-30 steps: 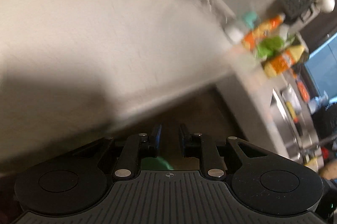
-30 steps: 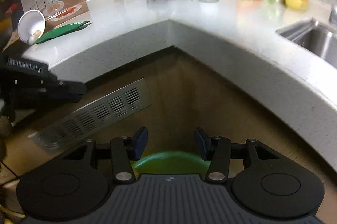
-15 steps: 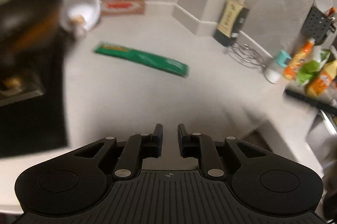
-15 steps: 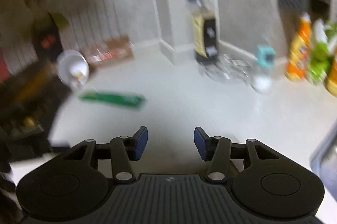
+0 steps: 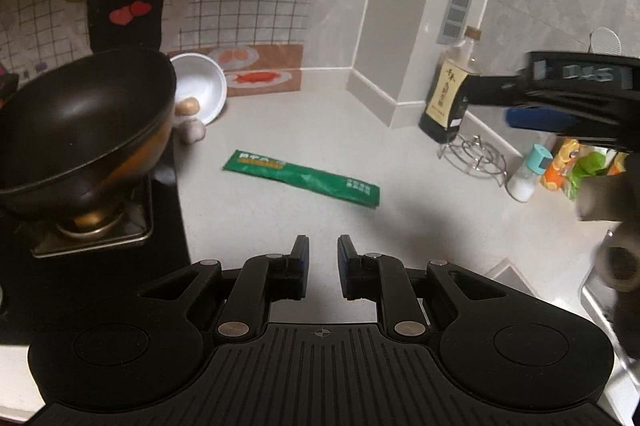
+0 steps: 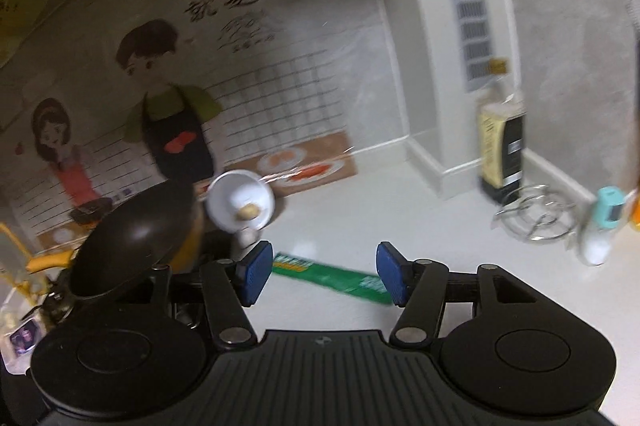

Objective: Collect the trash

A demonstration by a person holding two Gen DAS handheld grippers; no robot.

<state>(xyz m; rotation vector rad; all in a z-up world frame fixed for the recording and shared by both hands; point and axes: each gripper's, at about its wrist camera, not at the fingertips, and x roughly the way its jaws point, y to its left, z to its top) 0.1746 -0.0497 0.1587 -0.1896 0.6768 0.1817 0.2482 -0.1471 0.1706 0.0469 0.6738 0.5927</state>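
Observation:
A long green wrapper point(image 5: 300, 179) lies flat on the white counter point(image 5: 280, 121), ahead of both grippers. My left gripper point(image 5: 323, 242) hovers above the counter short of it, its jaws a narrow gap apart with nothing between them. In the right wrist view the wrapper point(image 6: 332, 276) shows between the blue pads point(image 6: 254, 272) of my right gripper point(image 6: 322, 262), but farther off and lower. The right jaws are opening and hold nothing. One right blue pad point(image 5: 536, 116) shows at the right of the left wrist view.
A black wok point(image 5: 80, 117) sits on the stove at left. A tilted white bowl point(image 5: 202, 89) and a garlic bulb point(image 5: 194, 131) lie behind it. A dark sauce bottle point(image 5: 448, 97), a wire trivet point(image 5: 474, 153) and a shaker point(image 5: 526, 173) stand at the right.
Both grippers rose from below the counter edge to above the counter. The green object under the jaws is gone from view. The right jaws have spread wider.

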